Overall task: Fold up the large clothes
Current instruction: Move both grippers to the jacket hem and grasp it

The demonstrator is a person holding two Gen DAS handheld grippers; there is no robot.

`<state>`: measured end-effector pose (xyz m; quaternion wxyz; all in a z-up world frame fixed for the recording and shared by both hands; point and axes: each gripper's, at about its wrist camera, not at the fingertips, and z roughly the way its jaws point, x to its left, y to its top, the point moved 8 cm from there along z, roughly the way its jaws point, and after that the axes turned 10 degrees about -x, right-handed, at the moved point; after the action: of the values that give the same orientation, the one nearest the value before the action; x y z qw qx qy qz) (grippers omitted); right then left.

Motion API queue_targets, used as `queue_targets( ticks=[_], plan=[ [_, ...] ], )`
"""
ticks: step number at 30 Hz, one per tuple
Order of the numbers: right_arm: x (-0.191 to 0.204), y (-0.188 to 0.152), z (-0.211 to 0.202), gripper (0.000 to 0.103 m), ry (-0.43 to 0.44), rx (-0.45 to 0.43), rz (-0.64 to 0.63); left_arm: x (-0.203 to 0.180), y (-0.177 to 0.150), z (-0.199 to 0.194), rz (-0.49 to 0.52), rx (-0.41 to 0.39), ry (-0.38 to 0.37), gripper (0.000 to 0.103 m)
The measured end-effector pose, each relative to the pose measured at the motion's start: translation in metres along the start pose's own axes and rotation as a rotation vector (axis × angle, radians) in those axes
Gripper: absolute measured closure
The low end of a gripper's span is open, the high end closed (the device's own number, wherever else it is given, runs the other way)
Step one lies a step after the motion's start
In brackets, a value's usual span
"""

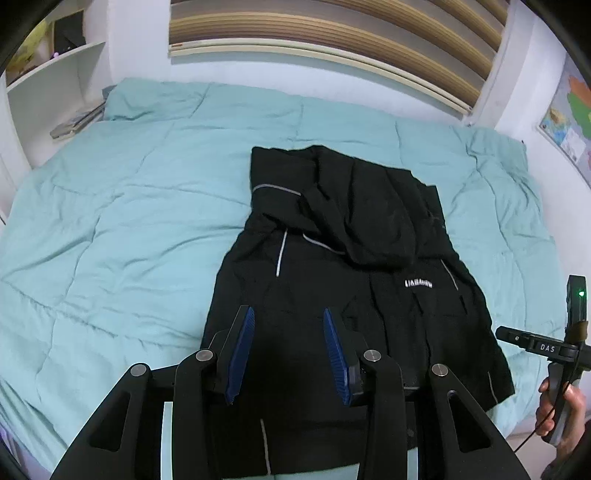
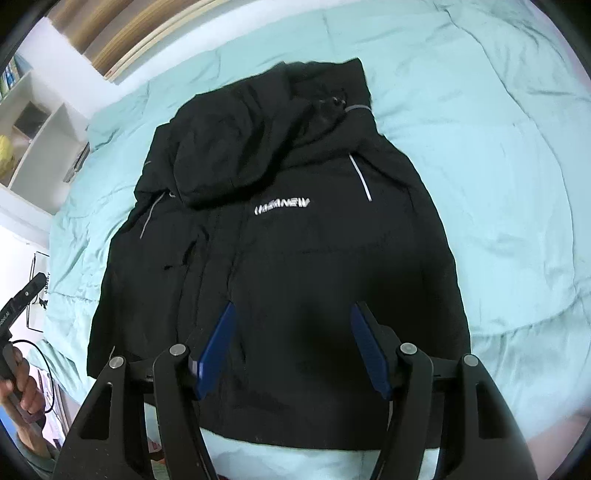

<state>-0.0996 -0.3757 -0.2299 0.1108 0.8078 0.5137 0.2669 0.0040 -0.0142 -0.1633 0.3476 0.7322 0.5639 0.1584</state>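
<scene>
A black hooded jacket [image 1: 343,258] lies flat on the teal quilt [image 1: 129,221], front up. Its hood is folded down over the chest, just above a white logo [image 2: 282,206], and thin grey stripes [image 2: 364,181] run down from the shoulders. My left gripper [image 1: 289,310] hovers open over the jacket's lower left part, with nothing between its blue pads [image 1: 240,354]. My right gripper [image 2: 293,304] is open wider above the lower middle of the jacket [image 2: 295,240]. Its blue pads [image 2: 216,350] touch nothing. The hem lies near the bed's front edge.
White shelves [image 1: 55,81] stand to the left of the bed. A wooden slatted headboard [image 1: 332,33] is at the back, with a map [image 1: 569,118] on the right wall. A flat object [image 1: 74,123] rests at the quilt's far left corner. A hand [image 1: 557,406] grips the other handle.
</scene>
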Motion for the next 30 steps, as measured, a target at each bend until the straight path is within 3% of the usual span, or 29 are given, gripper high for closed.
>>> queue_targets(
  ticks=[7,12,17,20,24,27,30],
  plan=[
    [-0.027,-0.019,-0.012,0.036,-0.058,0.016,0.026,0.016,-0.025,0.008,-0.022,0.071,0.036,0.056],
    [-0.075,-0.035,-0.022,0.036,-0.133,0.02,0.097,0.05,-0.051,0.02,-0.092,0.154,0.063,0.05],
    [-0.121,-0.057,-0.024,0.036,-0.194,0.05,0.18,0.083,-0.083,0.036,-0.187,0.267,0.012,0.05],
    [-0.138,-0.074,-0.02,0.036,-0.168,0.08,0.26,0.105,-0.104,0.042,-0.283,0.325,-0.006,0.05],
    [-0.149,-0.097,-0.013,0.036,-0.145,0.116,0.321,0.126,-0.127,0.046,-0.432,0.345,-0.071,0.05],
    [-0.154,-0.11,-0.004,0.036,-0.136,0.144,0.349,0.127,-0.146,0.053,-0.526,0.389,-0.152,0.049],
    [-0.155,-0.115,0.003,0.036,-0.105,0.147,0.376,0.115,-0.159,0.056,-0.524,0.403,-0.195,0.046]
  ],
)
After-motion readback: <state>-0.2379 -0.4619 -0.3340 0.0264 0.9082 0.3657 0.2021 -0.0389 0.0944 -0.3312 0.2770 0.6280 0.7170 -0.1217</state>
